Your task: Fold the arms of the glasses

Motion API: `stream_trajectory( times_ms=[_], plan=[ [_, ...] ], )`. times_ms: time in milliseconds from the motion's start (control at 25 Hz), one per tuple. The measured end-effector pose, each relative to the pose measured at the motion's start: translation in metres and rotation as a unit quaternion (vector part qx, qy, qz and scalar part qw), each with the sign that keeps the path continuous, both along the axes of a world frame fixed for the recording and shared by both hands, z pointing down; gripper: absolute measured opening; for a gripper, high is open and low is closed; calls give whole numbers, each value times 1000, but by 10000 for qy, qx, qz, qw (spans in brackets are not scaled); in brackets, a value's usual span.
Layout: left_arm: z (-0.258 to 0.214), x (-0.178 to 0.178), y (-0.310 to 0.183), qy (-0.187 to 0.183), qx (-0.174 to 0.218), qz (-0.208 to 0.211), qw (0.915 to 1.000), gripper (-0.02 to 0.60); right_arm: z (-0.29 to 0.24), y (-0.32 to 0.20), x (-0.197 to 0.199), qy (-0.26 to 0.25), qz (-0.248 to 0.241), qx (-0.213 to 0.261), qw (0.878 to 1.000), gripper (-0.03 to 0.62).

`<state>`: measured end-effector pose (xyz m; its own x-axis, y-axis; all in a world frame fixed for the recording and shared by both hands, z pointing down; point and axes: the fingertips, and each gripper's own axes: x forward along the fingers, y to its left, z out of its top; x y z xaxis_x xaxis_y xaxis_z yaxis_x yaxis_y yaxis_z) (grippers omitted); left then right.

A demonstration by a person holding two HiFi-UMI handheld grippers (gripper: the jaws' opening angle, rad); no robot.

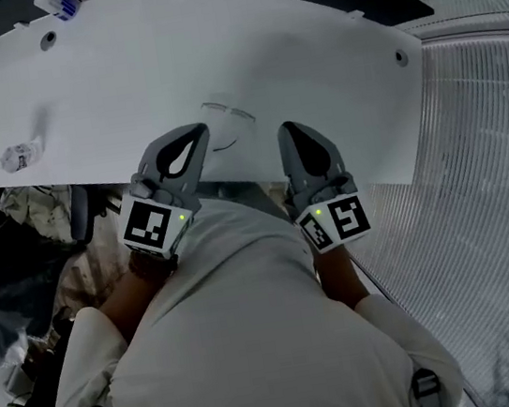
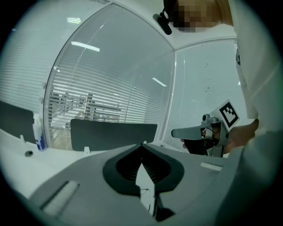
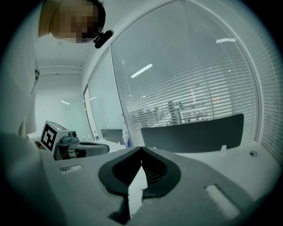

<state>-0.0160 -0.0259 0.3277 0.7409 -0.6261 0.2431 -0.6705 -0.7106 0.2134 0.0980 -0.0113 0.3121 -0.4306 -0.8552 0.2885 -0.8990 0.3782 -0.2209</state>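
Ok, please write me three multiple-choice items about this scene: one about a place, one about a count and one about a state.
1. Where do the glasses lie?
A) on the white table, just ahead of the left gripper and the right gripper
B) held in a gripper
C) on the floor

2. How many grippers show in the head view?
A) one
B) two
C) three

3. How do the right gripper's jaws stand?
A) wide apart
B) closed on the glasses
C) together, with nothing between them

Answers:
1 A: the clear frame rests on the table beyond both tips.
2 B: one gripper shows in each hand.
3 C: the right gripper view shows its jaws meeting, empty.
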Motion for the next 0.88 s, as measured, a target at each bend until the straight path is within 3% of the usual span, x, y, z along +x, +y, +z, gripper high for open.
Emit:
stream_trajectory(
  times_ms=[160,320,440,600,680,800,880],
  plan=[
    [38,-1,7,-217,-240,39,9995,3,35,8,0,143,-207,-333,9991,1],
    [62,-3,7,-290,-272,27,9992,3,62,6,-10,714,-738,-257,9944,2],
    [83,-7,0,-377,-343,-53,9987,31,91,-5,-16,1036,-1227,-262,9867,72],
    [123,-8,-7,-635,-588,4,9962,82,144,-17,-18,1778,-1829,-601,9651,83],
    [146,-7,-10,-714,-914,70,9932,87,172,-22,-20,2091,-2109,-760,9519,100],
    [180,-5,-11,-673,-1578,174,9850,132,211,-27,-26,2240,-2380,-1048,9392,118],
    [196,-6,-14,-687,-1752,159,9820,133,235,-29,-27,2277,-2524,-1290,9316,124]
  ],
)
